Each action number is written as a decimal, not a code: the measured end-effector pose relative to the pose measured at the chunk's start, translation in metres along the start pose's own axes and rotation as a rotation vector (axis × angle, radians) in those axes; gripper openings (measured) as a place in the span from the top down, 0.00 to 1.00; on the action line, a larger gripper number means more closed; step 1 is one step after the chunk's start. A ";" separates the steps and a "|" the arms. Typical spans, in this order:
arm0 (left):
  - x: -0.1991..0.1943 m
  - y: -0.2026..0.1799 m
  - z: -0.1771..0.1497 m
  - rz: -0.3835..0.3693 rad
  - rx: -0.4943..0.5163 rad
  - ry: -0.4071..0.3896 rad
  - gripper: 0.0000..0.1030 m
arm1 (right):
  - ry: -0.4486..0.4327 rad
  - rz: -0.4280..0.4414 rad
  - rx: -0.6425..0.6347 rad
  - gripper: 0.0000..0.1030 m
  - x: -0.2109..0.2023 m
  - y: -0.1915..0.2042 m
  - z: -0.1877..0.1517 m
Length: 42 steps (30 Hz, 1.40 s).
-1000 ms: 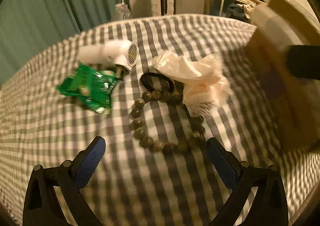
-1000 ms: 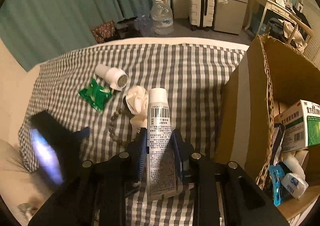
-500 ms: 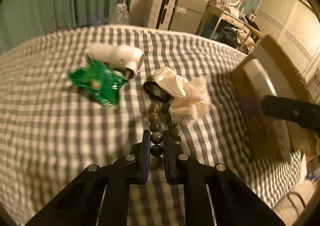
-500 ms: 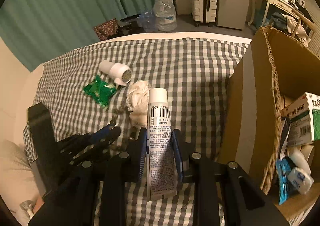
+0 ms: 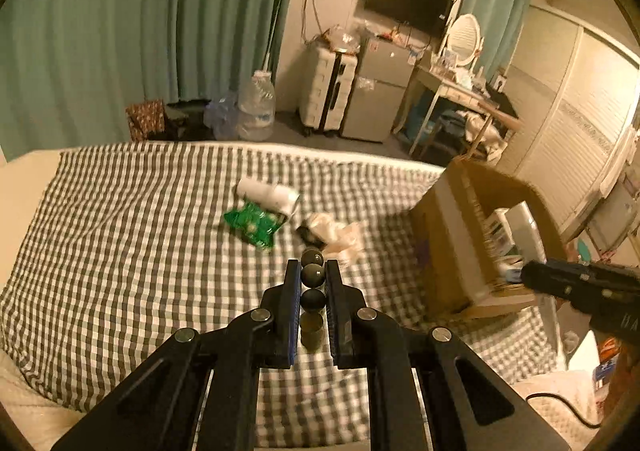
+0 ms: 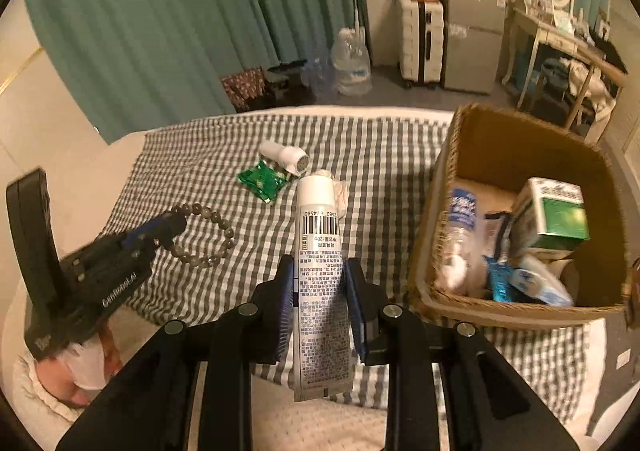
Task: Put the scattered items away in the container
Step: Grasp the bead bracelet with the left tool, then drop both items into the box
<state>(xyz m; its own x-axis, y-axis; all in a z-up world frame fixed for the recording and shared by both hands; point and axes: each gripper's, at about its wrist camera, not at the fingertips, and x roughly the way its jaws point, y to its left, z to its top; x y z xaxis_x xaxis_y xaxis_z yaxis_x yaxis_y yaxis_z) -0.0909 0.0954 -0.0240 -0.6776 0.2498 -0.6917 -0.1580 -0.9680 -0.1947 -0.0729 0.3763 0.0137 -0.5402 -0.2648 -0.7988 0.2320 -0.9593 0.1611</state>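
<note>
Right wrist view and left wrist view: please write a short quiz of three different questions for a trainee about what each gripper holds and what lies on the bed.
1. True or false: the right gripper is shut on a tube.
2. What hangs from the left gripper?
A. a bead bracelet
B. a green packet
C. a cloth
3. Fill in: the tube's white cap points away from the camera, and the box stands to its ____.

Key: 1 true; 2 A; 3 right.
</note>
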 end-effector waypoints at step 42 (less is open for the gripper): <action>0.042 -0.177 0.038 -0.078 0.195 -0.070 0.12 | -0.308 -0.151 0.309 0.14 -0.044 -0.176 0.027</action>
<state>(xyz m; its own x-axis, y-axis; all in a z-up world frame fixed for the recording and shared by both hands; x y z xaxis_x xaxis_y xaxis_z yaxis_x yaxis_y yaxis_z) -0.1188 0.2764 0.0077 -0.7051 0.3280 -0.6287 -0.3429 -0.9337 -0.1026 -0.1117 0.5539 0.0361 -0.7757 -0.0920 -0.6244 -0.0945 -0.9612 0.2591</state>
